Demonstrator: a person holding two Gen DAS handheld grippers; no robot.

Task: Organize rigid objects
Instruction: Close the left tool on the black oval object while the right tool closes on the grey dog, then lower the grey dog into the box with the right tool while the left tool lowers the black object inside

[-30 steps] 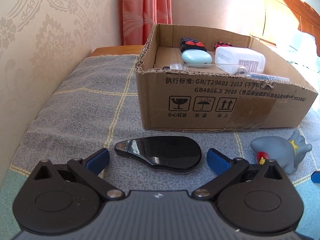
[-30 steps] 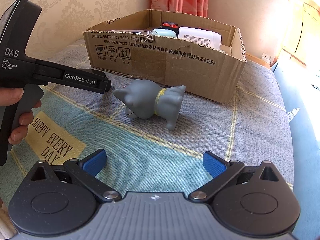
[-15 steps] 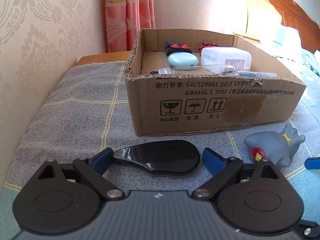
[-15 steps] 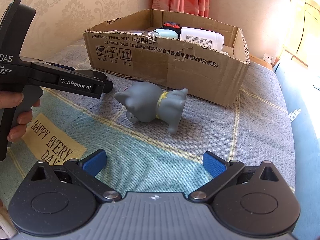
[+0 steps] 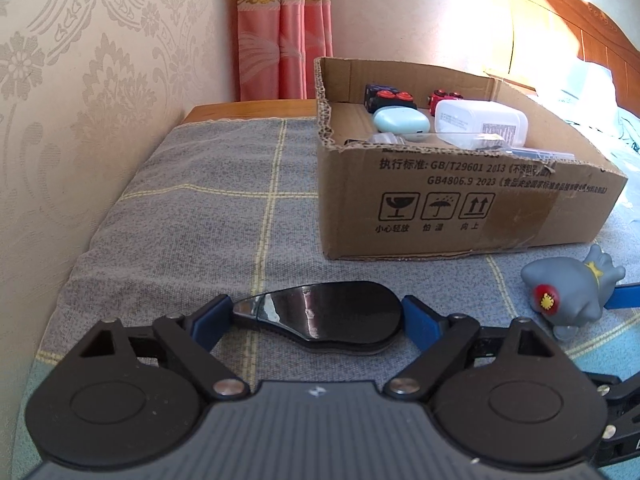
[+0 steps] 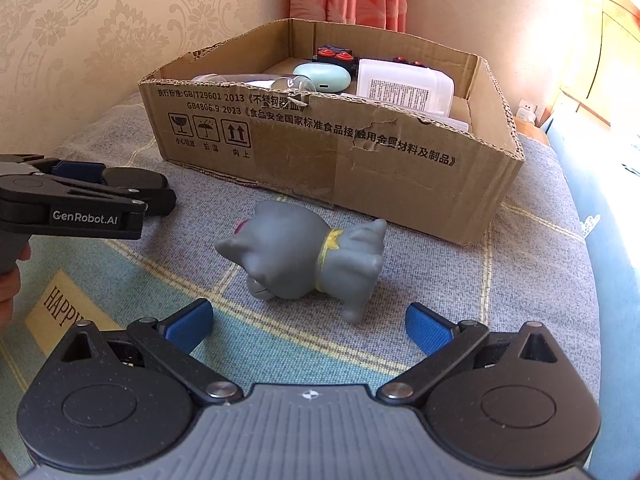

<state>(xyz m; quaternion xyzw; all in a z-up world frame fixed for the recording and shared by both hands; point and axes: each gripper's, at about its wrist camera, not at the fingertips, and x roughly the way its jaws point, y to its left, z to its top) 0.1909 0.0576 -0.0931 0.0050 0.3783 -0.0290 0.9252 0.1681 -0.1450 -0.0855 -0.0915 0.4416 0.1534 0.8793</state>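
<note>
A glossy black teardrop-shaped object [image 5: 320,316] lies on the grey checked cover in front of the cardboard box [image 5: 460,208]. My left gripper [image 5: 316,318] is open, its blue pads on either side of the black object, touching or nearly touching its ends. It also shows in the right wrist view [image 6: 80,184]. A grey rubber cat toy [image 6: 304,260] lies on its side just ahead of my right gripper [image 6: 308,326], which is open and empty. The toy also shows in the left wrist view [image 5: 568,292].
The box holds a mint-green case [image 5: 402,124], a white charger block [image 5: 476,122], red-and-black toys [image 5: 388,98] and a clear tube [image 6: 256,80]. A patterned wall [image 5: 80,120] runs along the left. A pink curtain [image 5: 284,28] hangs behind.
My left gripper has moved forward so the black object now sits between its pads. My right gripper has moved closer to the cat toy.
</note>
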